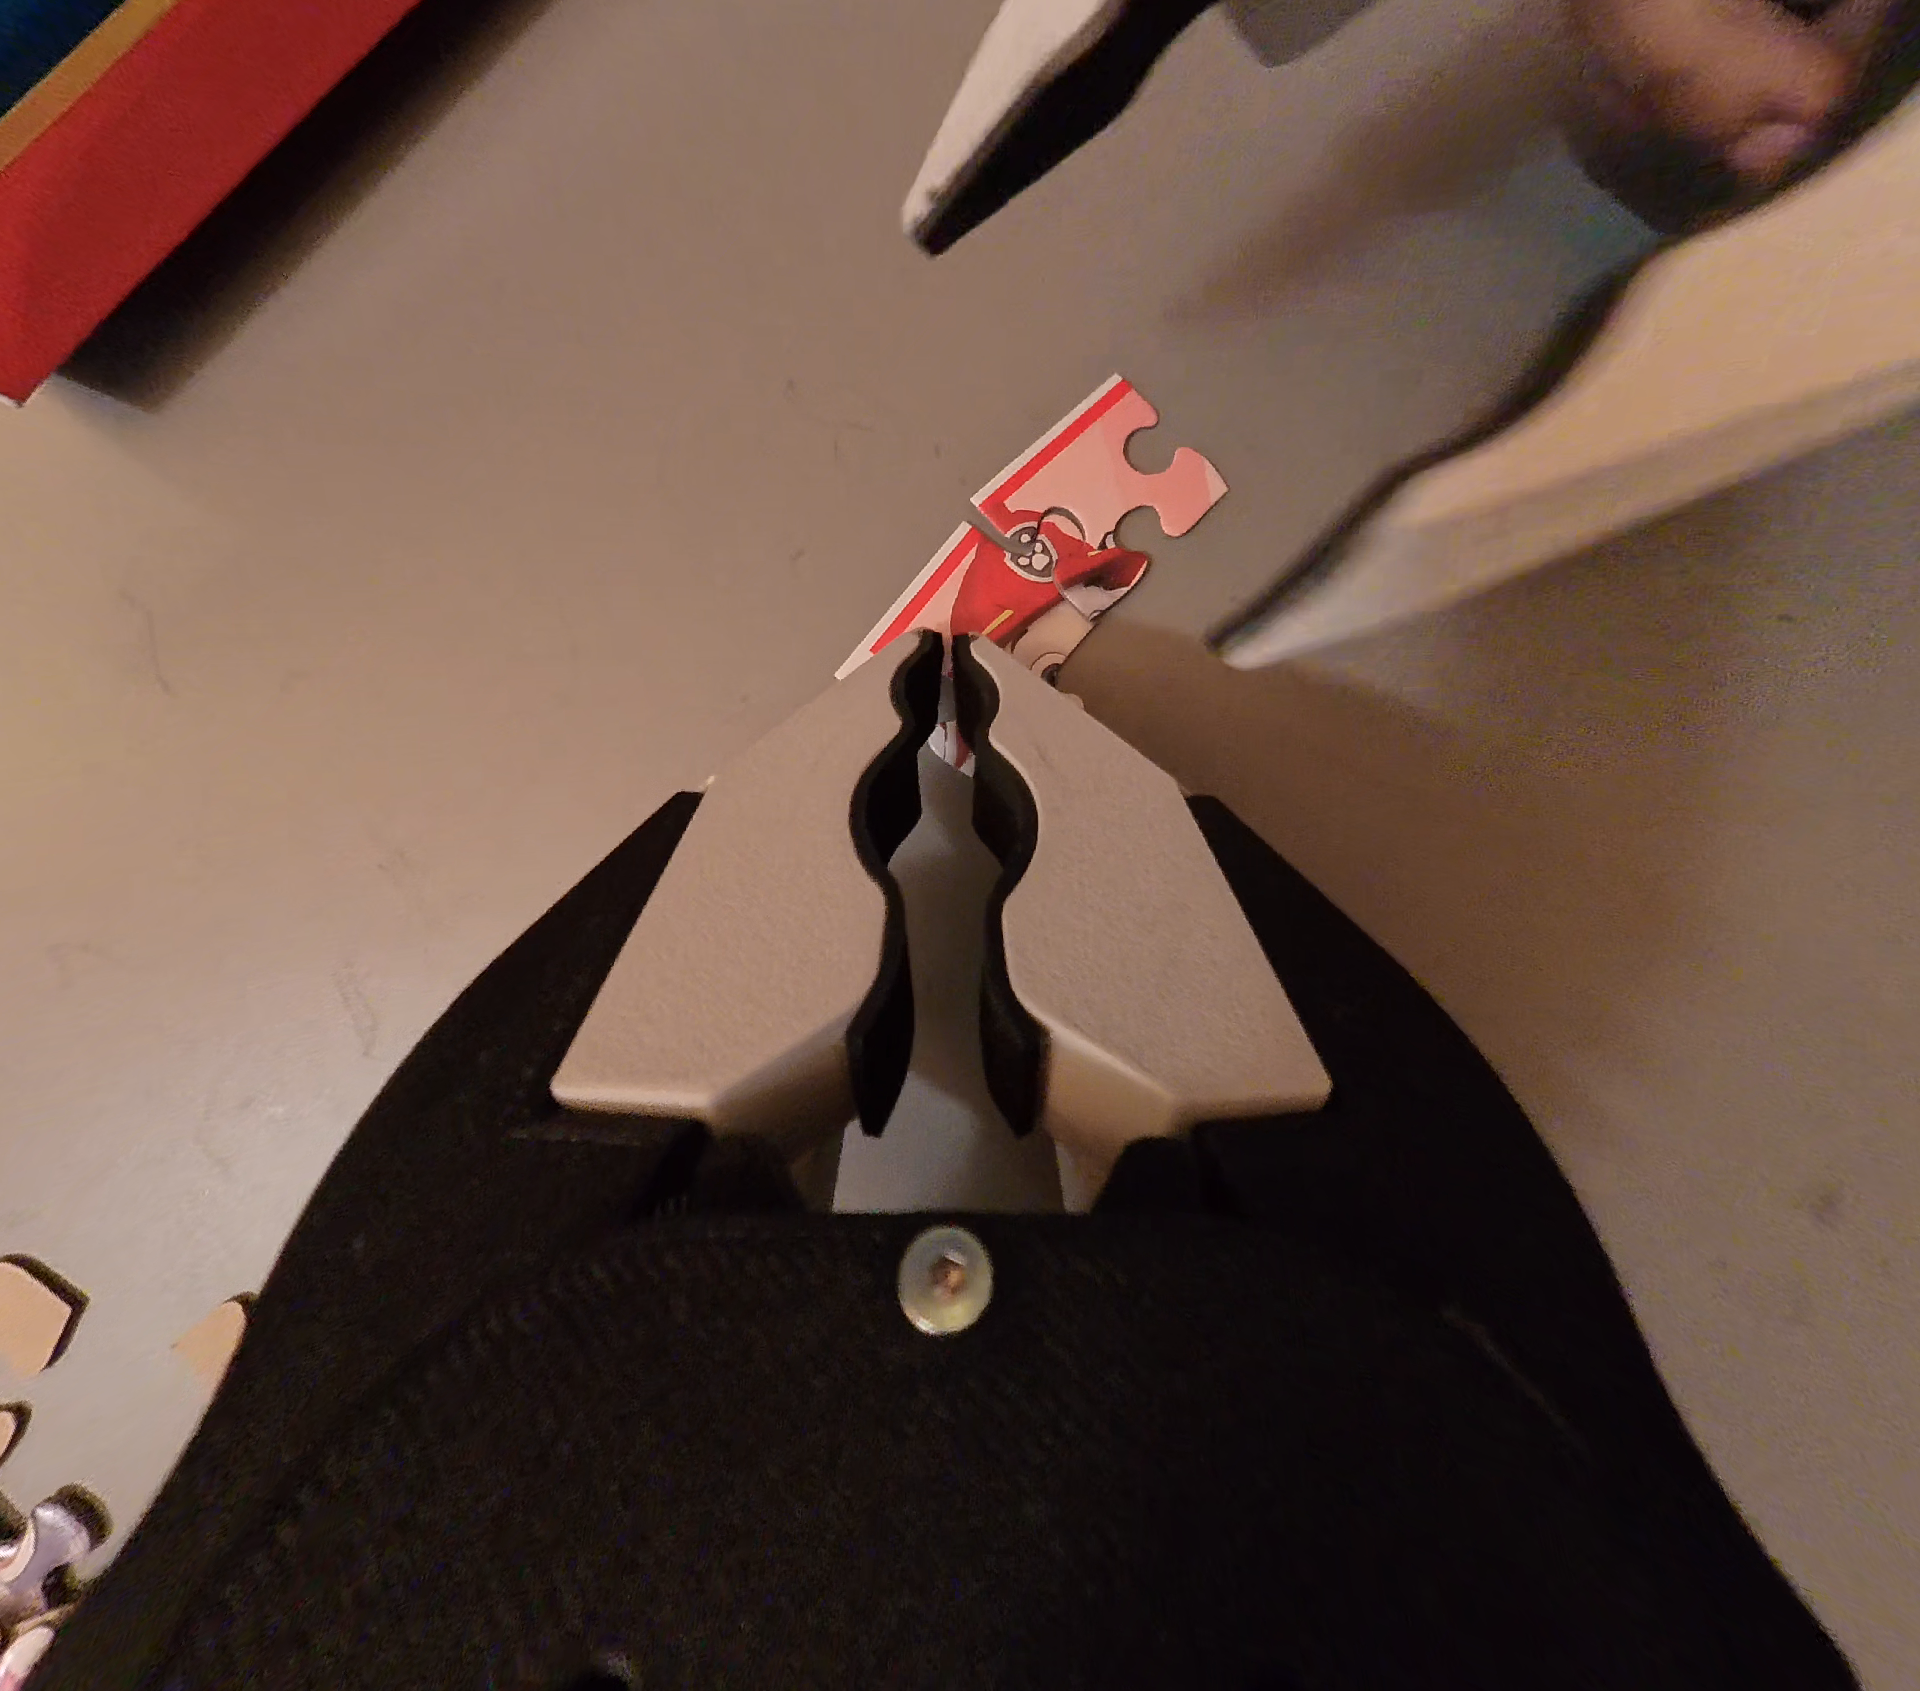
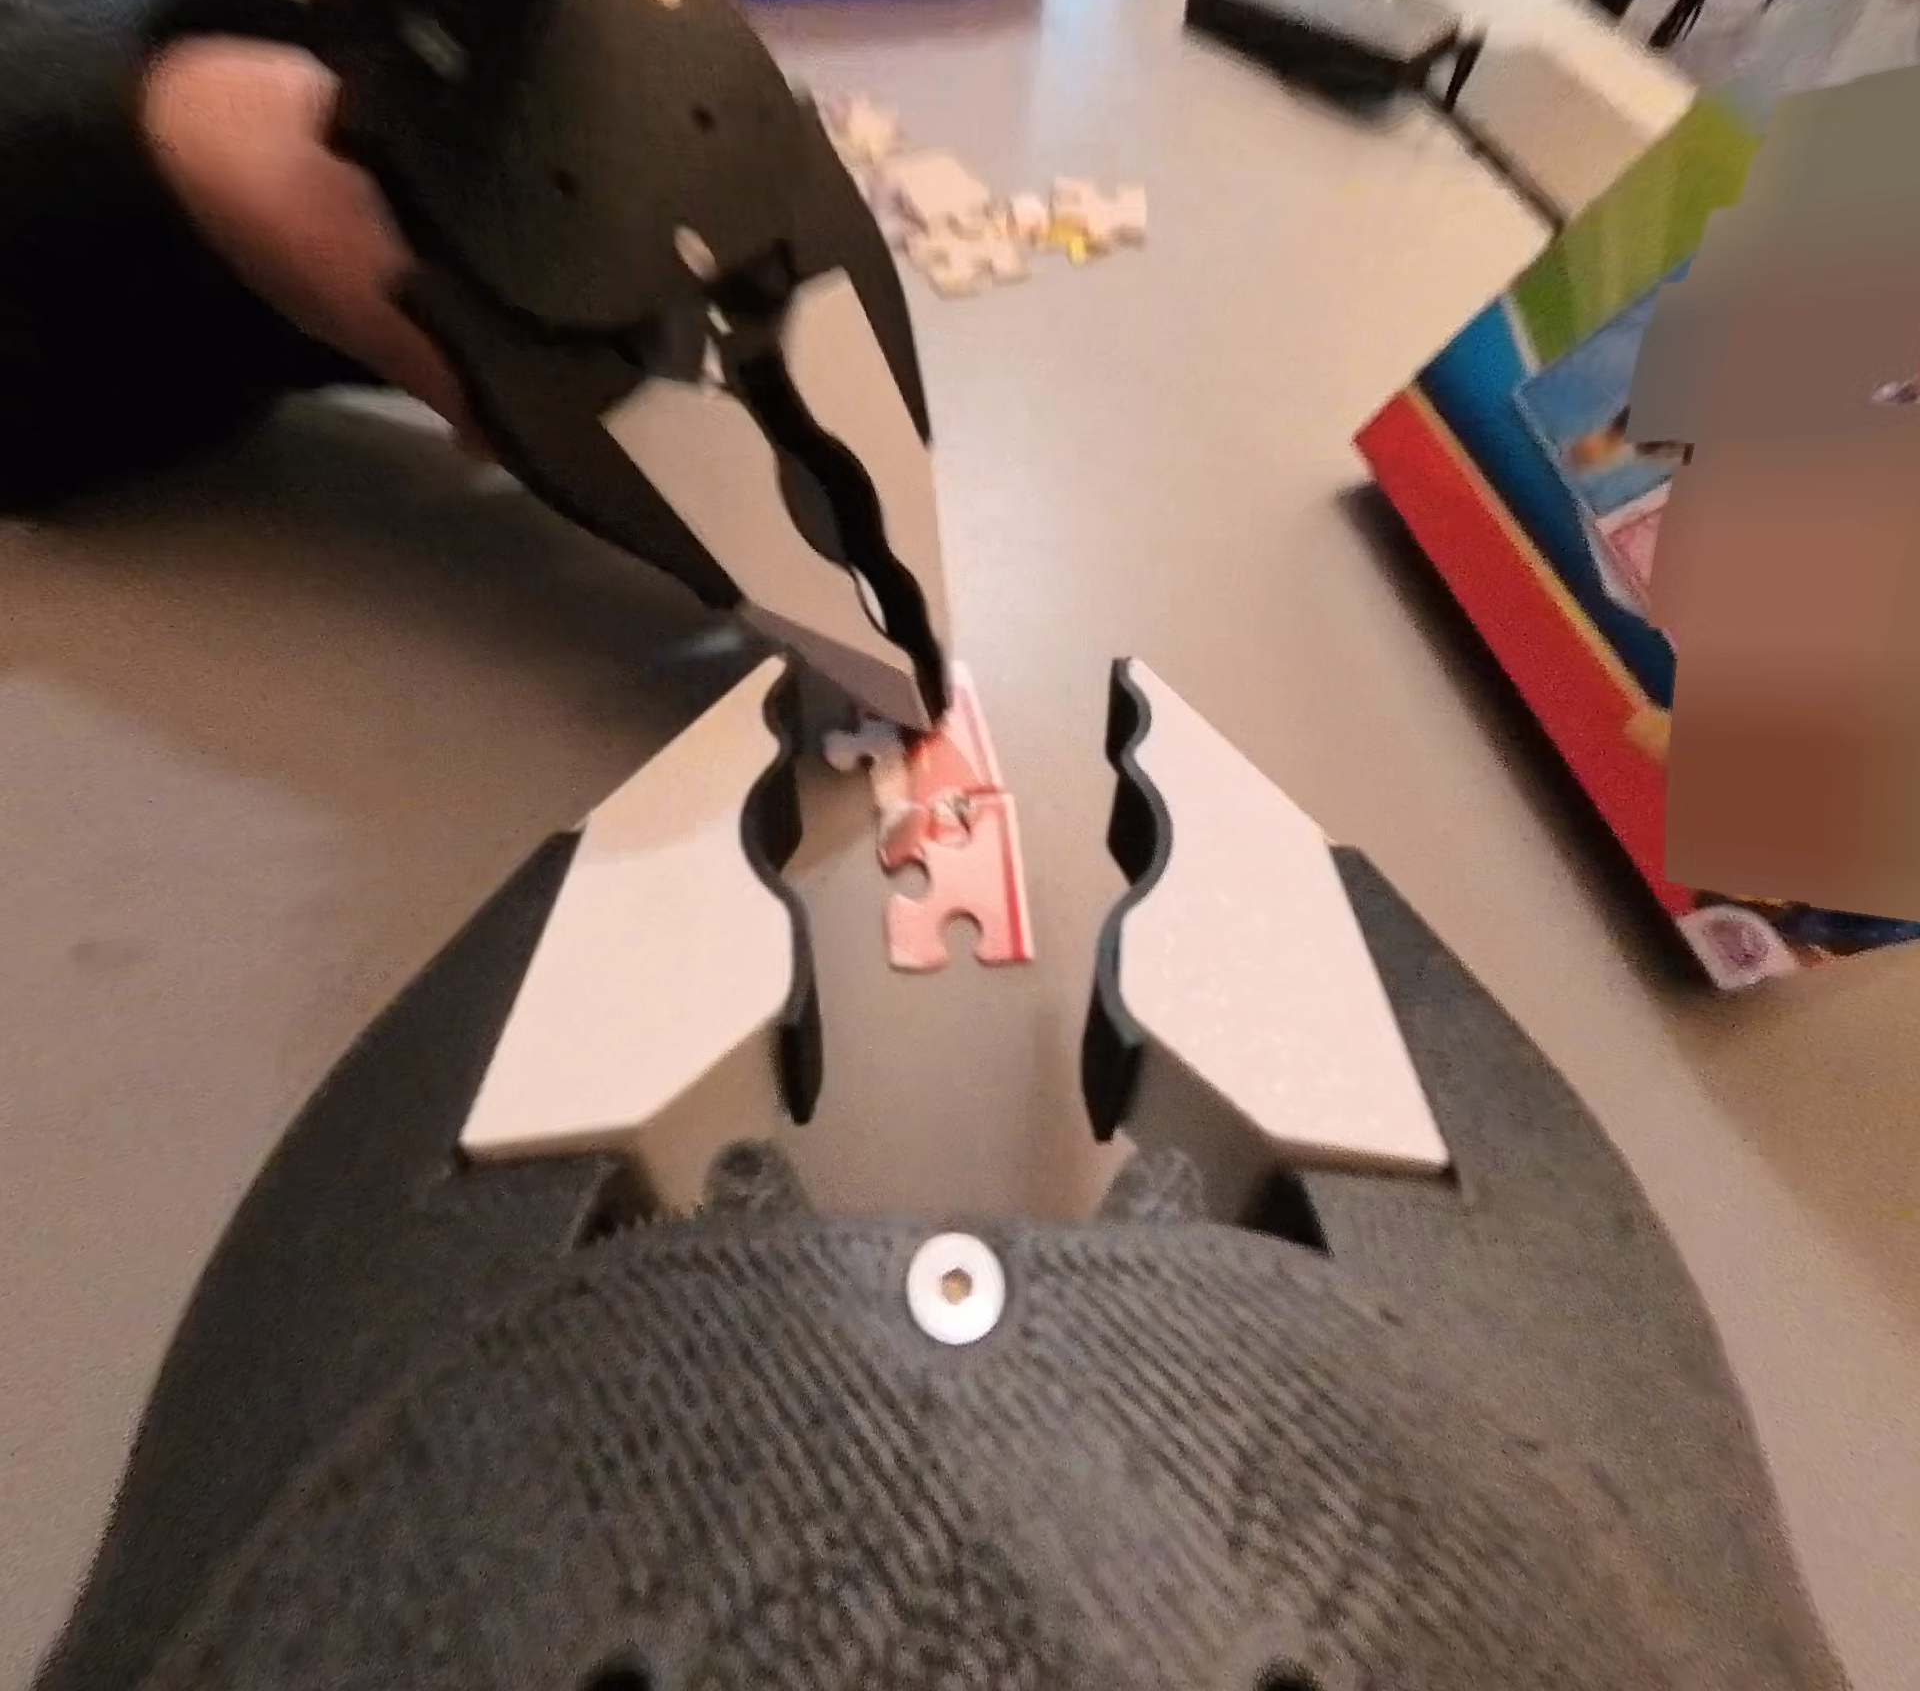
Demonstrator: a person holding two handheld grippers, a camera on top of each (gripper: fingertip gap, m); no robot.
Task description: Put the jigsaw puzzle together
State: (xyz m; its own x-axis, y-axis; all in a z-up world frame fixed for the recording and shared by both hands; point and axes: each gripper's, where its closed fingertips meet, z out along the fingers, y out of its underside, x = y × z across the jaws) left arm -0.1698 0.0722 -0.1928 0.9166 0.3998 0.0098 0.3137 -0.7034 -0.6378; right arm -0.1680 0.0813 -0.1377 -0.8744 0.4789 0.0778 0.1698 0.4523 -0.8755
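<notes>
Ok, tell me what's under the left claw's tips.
The shut left claw presses its tips down on a red puzzle piece, joined to a pink piece, flat on the grey table. The near end of the piece is covered.

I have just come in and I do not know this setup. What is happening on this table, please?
A person works with two handheld grippers over red and pink puzzle pieces lying joined on a grey table. The left gripper is shut, its tips down on the nearer piece. The right gripper hangs open just above them, holding nothing. A colourful box stands nearby.
</notes>
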